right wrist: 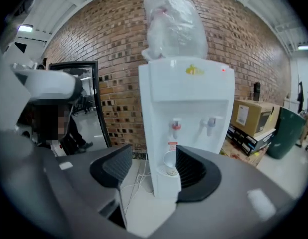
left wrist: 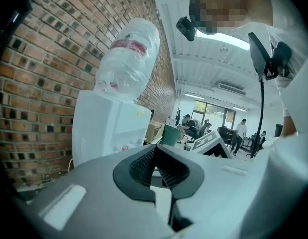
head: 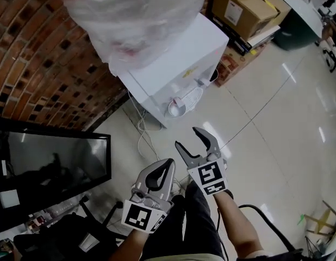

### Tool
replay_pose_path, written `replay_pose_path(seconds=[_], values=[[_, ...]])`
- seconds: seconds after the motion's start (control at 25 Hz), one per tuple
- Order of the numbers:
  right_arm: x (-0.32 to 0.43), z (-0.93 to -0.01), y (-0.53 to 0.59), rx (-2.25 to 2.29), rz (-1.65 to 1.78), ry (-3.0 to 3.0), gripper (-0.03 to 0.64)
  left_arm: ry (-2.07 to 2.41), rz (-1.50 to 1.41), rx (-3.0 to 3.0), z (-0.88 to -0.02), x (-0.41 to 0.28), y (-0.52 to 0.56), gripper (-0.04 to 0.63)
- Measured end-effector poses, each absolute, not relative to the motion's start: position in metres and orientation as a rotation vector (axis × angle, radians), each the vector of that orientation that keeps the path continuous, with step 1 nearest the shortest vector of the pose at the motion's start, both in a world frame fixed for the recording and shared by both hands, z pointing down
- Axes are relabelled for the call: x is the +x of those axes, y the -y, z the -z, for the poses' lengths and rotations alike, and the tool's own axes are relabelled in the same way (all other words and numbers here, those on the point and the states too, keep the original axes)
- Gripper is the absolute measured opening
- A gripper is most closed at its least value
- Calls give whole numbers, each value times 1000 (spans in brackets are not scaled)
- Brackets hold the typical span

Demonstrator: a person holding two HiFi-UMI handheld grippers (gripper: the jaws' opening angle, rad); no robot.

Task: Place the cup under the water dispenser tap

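Note:
A white water dispenser [head: 173,64] with an upturned clear bottle [head: 135,15] stands against the brick wall. In the right gripper view a pale cup [right wrist: 169,164] stands on its drip tray right under the red tap [right wrist: 176,126]; a grey tap [right wrist: 210,123] is beside it. From the head view the cup [head: 176,109] sits at the tray's left end. My right gripper [head: 194,140] is open and empty, well back from the dispenser and pointed at it. My left gripper [head: 161,174] is shut on nothing, lower left of the right one; its view shows the dispenser [left wrist: 106,126] at left.
A black screen [head: 48,167] stands at the left by the brick wall. White cables [head: 142,132] lie on the tiled floor beside the dispenser. Cardboard boxes [head: 247,7] and a dark green bin [head: 298,31] are to its right. People sit far off [left wrist: 191,128].

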State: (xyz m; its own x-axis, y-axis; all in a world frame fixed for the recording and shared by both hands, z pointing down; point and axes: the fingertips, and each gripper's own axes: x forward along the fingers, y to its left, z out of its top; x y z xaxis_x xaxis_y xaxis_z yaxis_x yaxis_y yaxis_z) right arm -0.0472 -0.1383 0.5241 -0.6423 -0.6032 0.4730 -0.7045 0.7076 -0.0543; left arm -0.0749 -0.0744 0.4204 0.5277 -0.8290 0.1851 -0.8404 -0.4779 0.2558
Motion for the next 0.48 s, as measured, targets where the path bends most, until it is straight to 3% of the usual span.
replay_pose_path(seconds=[0.24,0.48], values=[[-52,-434,100,1014,-223,2543,228,1365,-14,2500,-374,-74,51,-9],[-45,-349,65,1069,-128,2617,103,1334,89,2573,-316,-74,35,-9]])
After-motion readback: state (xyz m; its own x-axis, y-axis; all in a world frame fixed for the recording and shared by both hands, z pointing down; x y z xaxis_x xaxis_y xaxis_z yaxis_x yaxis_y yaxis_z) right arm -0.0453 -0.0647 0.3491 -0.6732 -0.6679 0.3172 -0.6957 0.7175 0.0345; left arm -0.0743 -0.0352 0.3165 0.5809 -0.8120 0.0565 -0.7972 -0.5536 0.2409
